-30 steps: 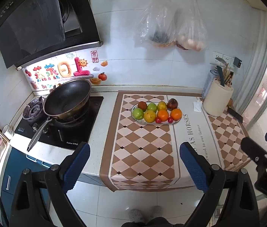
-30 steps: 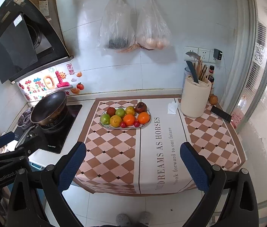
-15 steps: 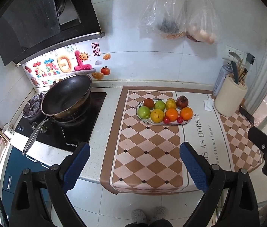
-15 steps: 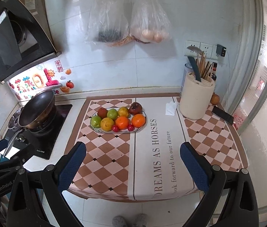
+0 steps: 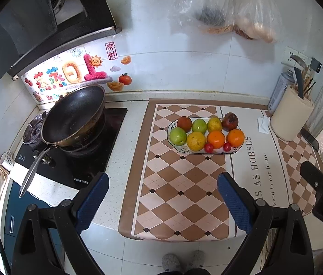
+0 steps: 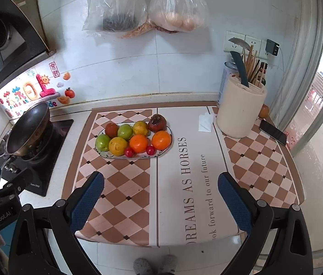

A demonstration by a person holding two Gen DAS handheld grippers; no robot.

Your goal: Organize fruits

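Note:
An oval plate [image 5: 209, 153] [image 6: 164, 151] of fruit sits on the checkered mat in the middle of the counter. It holds two green apples [image 5: 178, 135], two oranges [image 5: 216, 139], yellow citrus [image 5: 195, 141], a dark red fruit [image 5: 230, 121] and two small red fruits [image 5: 208, 147]. My left gripper [image 5: 163, 202] is open and empty, above the counter's front edge, short of the plate. My right gripper [image 6: 161, 202] is open and empty, also near the front edge, with the plate ahead to the left.
A black wok [image 5: 74, 116] sits on the stove at left. A cream utensil holder [image 6: 241, 107] with knives stands at back right, with a phone [image 6: 273, 132] and a folded tissue [image 6: 205, 122] nearby. Two plastic bags [image 6: 145, 6] hang on the wall.
Both grippers have moved forward and lower toward the counter; the plate looks larger and closer. Both stay open and empty.

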